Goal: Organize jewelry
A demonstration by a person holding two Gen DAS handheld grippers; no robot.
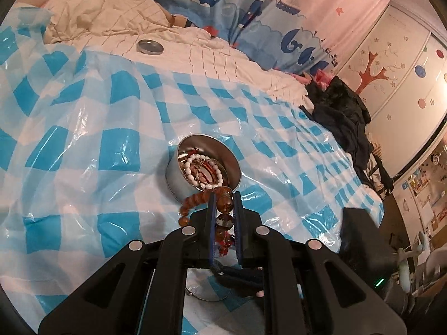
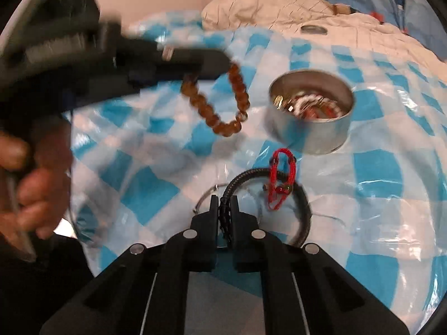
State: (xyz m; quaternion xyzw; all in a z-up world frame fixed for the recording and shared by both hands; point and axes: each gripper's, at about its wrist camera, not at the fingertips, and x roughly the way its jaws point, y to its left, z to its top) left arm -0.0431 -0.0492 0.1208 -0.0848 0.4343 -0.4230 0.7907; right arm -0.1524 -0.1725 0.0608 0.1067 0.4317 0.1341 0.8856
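My left gripper (image 1: 225, 195) is shut on an amber bead bracelet (image 1: 225, 205), which hangs in a loop (image 2: 220, 103) above the sheet, left of the tin. The round metal tin (image 1: 204, 164) (image 2: 313, 111) stands open on the blue-checked plastic sheet (image 1: 83, 128), with a white bead string (image 1: 195, 167) and several other pieces inside. My right gripper (image 2: 225, 198) is shut on a black cord necklace (image 2: 306, 212) that lies curved on the sheet. A red cord bracelet (image 2: 280, 178) lies across that necklace. A thin silver bangle (image 2: 205, 196) lies beside it.
The tin's lid (image 1: 150, 47) (image 2: 314, 30) rests on the cream quilt (image 1: 111, 22) at the back. Dark clothes (image 1: 343, 117) are heaped at the bed's right edge. A person's hand (image 2: 30, 178) holds the left gripper's handle at the left in the right wrist view.
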